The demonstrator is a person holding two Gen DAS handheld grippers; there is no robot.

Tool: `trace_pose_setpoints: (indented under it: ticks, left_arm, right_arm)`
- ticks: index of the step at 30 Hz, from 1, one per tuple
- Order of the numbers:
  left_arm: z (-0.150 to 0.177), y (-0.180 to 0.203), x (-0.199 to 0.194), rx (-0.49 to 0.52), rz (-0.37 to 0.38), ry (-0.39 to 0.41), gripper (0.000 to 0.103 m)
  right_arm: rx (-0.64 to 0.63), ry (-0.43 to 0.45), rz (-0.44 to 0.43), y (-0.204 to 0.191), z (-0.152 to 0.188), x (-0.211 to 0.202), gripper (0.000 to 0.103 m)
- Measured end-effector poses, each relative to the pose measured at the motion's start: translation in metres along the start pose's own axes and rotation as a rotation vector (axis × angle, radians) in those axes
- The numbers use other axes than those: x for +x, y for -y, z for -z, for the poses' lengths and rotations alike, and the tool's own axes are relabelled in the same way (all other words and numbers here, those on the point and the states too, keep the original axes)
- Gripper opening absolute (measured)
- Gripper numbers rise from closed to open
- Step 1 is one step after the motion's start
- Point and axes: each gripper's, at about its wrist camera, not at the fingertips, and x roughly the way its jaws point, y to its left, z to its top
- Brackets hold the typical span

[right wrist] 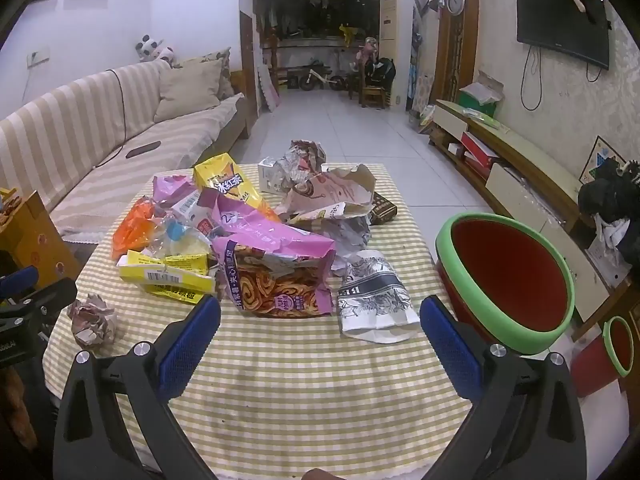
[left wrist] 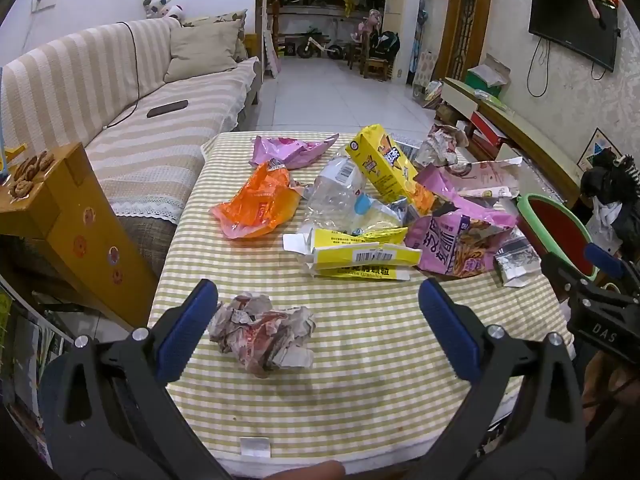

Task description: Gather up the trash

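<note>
Trash lies piled on a table with a yellow-striped cloth (left wrist: 360,360) (right wrist: 304,380). A crumpled paper ball (left wrist: 262,330) (right wrist: 93,320) lies nearest, just ahead of my open left gripper (left wrist: 318,300), close to its left finger. Behind it are an orange wrapper (left wrist: 256,208), a flattened yellow box (left wrist: 360,256) (right wrist: 168,276), a clear plastic bottle (left wrist: 340,196), a yellow drink carton (left wrist: 380,168) and a pink snack bag (left wrist: 460,240) (right wrist: 280,272). My right gripper (right wrist: 320,308) stands open above the cloth, before the pink bag and a white patterned pouch (right wrist: 372,300). A red bin with a green rim (right wrist: 508,280) (left wrist: 556,232) stands at the table's right edge.
A striped sofa (left wrist: 120,112) runs along the left, with a yellow wooden stand (left wrist: 80,232) beside the table. A low TV cabinet (right wrist: 520,168) lines the right wall. A smaller red and green bin (right wrist: 612,348) sits low at the right. Tiled floor stretches beyond the table.
</note>
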Motion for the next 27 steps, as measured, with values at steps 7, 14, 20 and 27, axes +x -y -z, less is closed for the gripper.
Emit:
trace_pose_setpoints:
  ticks: [7,14,20,27]
  left_arm:
    - [-0.0004,0.0000,0.0000,0.001,0.000,-0.001,0.099]
    - [-0.0019,-0.0015,0.0012,0.001,0.001,-0.003,0.099]
    - [-0.0020,-0.0013,0.0013,0.001,0.001,-0.004,0.099]
    - [-0.0021,-0.0013,0.0014,0.001,0.001,-0.005,0.099]
  right_arm:
    - [0.000,0.000,0.000,0.0006,0.0002,0.0001,0.096]
    - [0.000,-0.001,0.000,0.0011,0.0004,0.0001,0.096]
    - [-0.001,-0.002,0.000,0.0008,0.0004,0.0006,0.096]
    - [-0.001,-0.002,0.000,0.0010,0.0003,0.0009,0.096]
